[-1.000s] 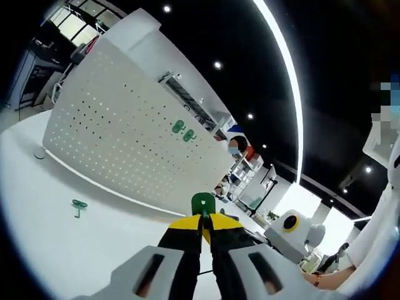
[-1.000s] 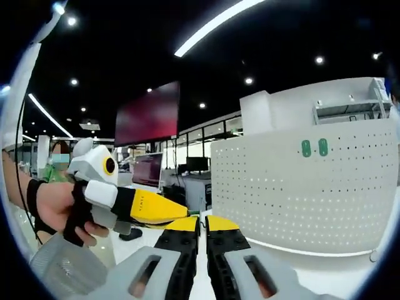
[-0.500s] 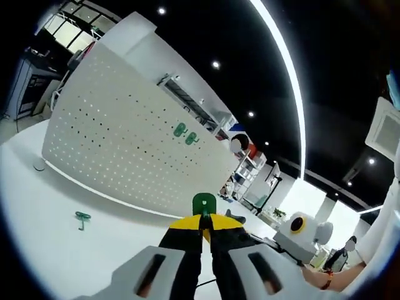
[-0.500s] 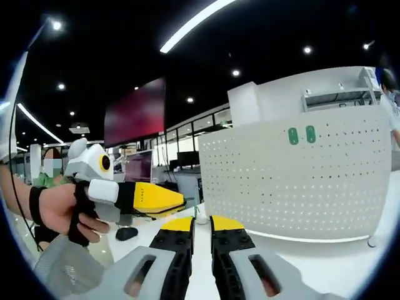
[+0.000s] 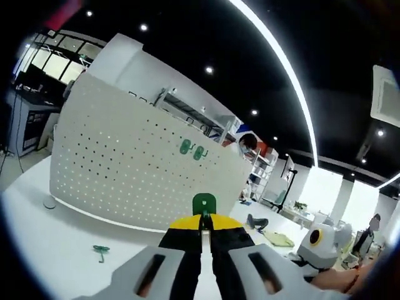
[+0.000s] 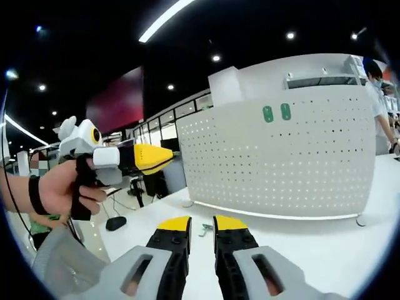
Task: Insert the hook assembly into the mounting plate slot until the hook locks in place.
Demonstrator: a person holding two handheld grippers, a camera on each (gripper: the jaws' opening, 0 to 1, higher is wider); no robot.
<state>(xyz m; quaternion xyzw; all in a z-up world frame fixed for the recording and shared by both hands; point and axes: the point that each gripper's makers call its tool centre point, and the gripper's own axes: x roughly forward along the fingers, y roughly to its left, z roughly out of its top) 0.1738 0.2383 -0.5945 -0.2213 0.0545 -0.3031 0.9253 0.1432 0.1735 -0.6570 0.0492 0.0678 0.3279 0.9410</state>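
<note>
Between left gripper [image 5: 205, 226] jaws: green hook [image 5: 204, 204]; pegboard [image 6: 281, 162] ahead.

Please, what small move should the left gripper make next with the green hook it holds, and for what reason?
Probably carry the left gripper forward toward the pegboard. Its jaws are shut on a green hook, which is not yet at the board, where two green hooks already hang.

Open white tabletop [image 6: 325, 250] lies before the upright pegboard [image 5: 125, 175]; a loose green hook [image 5: 100, 251] lies on it, and two mounted hooks [image 6: 277, 113] occupy upper holes.
</note>
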